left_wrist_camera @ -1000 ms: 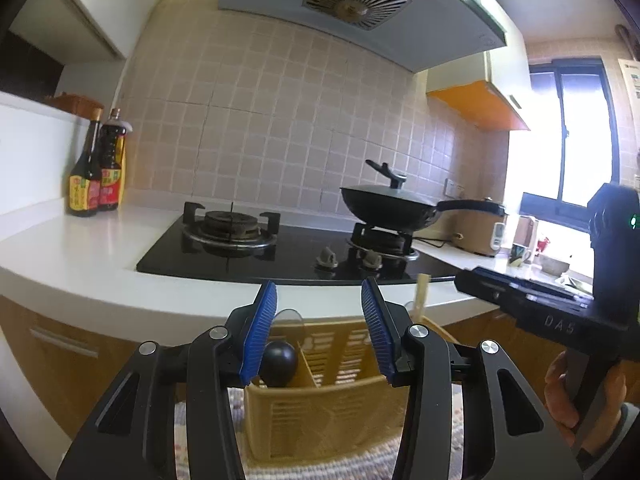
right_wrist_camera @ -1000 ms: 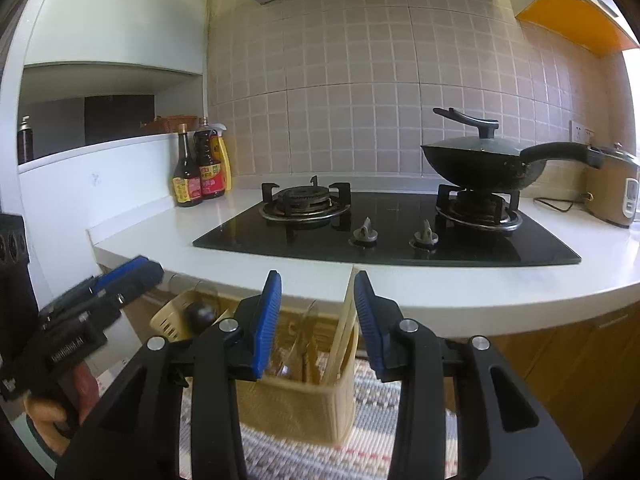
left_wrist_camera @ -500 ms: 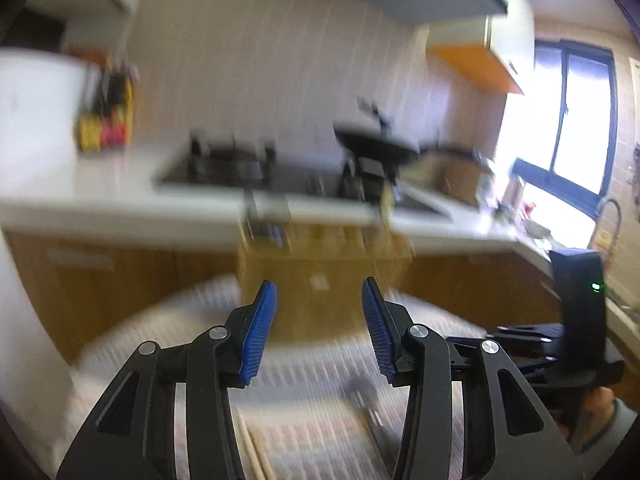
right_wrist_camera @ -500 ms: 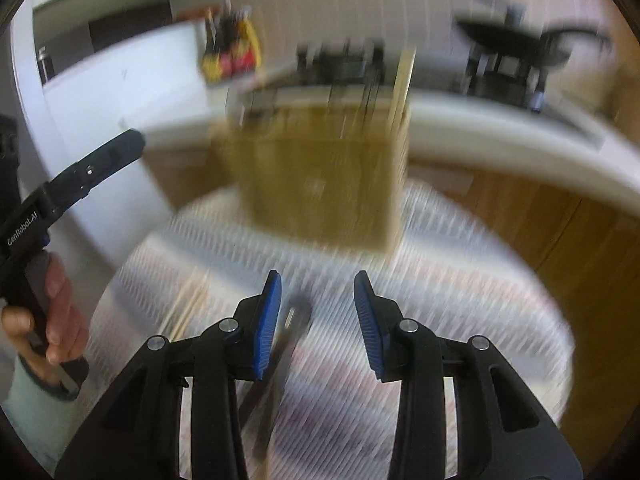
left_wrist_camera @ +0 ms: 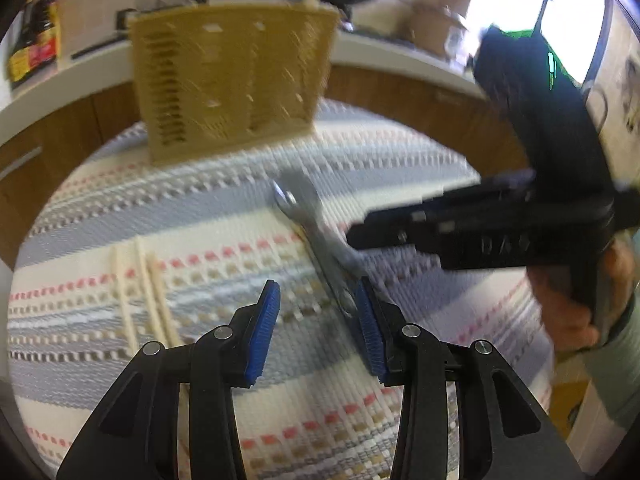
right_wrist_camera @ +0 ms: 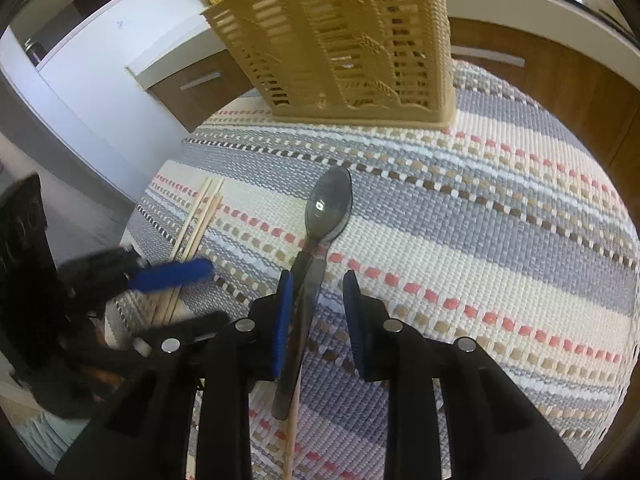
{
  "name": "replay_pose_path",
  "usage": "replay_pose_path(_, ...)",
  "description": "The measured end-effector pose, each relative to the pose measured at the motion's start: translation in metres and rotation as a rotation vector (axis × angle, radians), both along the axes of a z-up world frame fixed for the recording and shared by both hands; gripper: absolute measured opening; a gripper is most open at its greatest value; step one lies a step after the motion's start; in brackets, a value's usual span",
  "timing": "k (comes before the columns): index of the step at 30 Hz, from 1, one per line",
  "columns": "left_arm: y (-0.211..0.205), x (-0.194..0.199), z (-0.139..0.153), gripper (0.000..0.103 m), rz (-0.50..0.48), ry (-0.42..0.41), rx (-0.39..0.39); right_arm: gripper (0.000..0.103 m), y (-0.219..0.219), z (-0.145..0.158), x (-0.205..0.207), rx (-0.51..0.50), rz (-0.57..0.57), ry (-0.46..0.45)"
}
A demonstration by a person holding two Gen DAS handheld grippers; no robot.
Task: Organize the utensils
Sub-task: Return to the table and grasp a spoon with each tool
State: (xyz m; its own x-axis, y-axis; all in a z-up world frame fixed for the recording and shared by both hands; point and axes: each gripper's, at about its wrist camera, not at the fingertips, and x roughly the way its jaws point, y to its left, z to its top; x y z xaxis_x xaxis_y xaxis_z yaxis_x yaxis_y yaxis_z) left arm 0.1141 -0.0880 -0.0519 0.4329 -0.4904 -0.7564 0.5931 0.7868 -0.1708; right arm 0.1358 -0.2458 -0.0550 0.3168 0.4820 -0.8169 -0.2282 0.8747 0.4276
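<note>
Daylight floods in from the blown-out window (left_wrist_camera: 536, 12), upper right of the utensil basket (left_wrist_camera: 232, 76), which is smeared by motion blur. The right wrist view is sharper; fisheye bending darkens both frames' edges.

The spoon (right_wrist_camera: 328, 206) is polished metal, its bowl glossy enough to mirror a bright patch of light, its handle a duller grey. The chopsticks (right_wrist_camera: 198, 216) near the left edge of the mat look like pale, bare, matt wood. The mat (right_wrist_camera: 480, 240) is coarse woven cloth, ribbed and rough, in grey, cream, pink and brown stripes. At its far edge the utensil basket (right_wrist_camera: 340, 40) is tan moulded plastic, slotted, with a raised wheat-ear relief and a slight sheen. The right hand-held gripper (right_wrist_camera: 316, 316) and left hand-held gripper (left_wrist_camera: 316, 336) each have matt black plastic bodies, ridged blue pads (left_wrist_camera: 262, 332) and small shiny metal pins.
</note>
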Motion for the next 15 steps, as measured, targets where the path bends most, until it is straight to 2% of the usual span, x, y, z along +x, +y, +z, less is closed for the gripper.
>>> replay_pose_path(5, -0.015, 0.002, -0.015, 0.037, -0.006, 0.051, 0.057, 0.023, 0.001, -0.004, 0.002, 0.001, 0.003, 0.017)
replay_pose_path(8, -0.023, -0.001, -0.015, 0.034, 0.006, 0.023, 0.113, 0.023, 0.003, -0.005, 0.001, 0.001, -0.001, 0.025)
replay_pose_path(11, -0.03, -0.001, -0.016, 0.012, 0.022, 0.003, 0.158, 0.023, 0.005, -0.005, 0.001, -0.005, -0.013, 0.017)
replay_pose_path(13, -0.028, -0.001, -0.015, 0.011, 0.034, 0.013, 0.143, 0.023, 0.002, -0.003, 0.001, 0.004, -0.031, 0.007)
replay_pose_path(15, -0.023, -0.001, -0.012, 0.004, 0.062, 0.001, 0.124, 0.023, -0.004, -0.001, 0.001, 0.013, -0.047, 0.008)
